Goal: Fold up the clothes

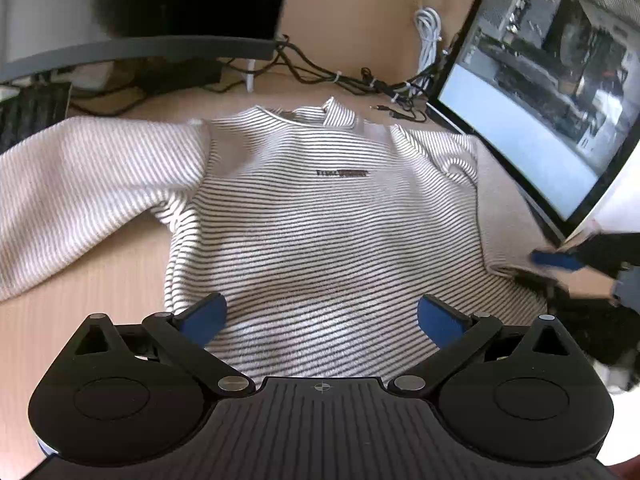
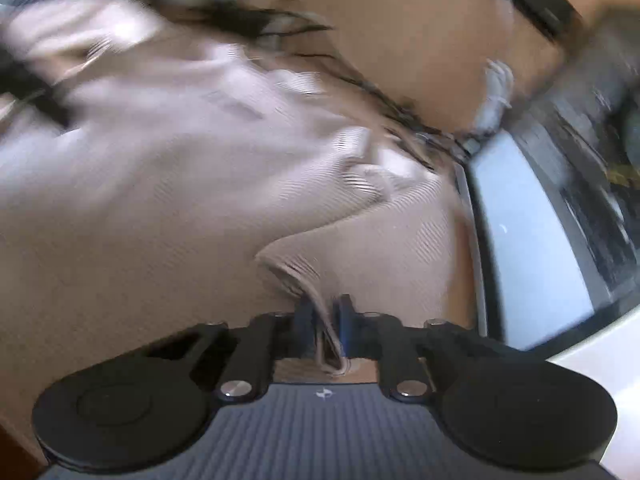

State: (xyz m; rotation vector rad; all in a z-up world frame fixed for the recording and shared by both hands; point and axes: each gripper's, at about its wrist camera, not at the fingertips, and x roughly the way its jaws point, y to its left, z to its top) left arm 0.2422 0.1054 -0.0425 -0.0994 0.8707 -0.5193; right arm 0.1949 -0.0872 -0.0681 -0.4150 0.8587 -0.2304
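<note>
A white sweater with thin black stripes (image 1: 312, 220) lies front up on the wooden desk (image 1: 80, 312), collar away from me, left sleeve spread out to the left. My left gripper (image 1: 322, 318) is open and empty, hovering over the sweater's lower hem. My right gripper (image 2: 324, 320) is shut on a fold of the sweater's right edge (image 2: 324, 336). It also shows in the left wrist view (image 1: 556, 260) at the sweater's right side. The right wrist view is blurred by motion.
A monitor (image 1: 552, 100) stands close at the right, its base beside the sweater. A tangle of black cables (image 1: 352, 80) and a white cable (image 1: 428, 36) lie behind the collar. A keyboard (image 1: 32, 112) sits at the far left.
</note>
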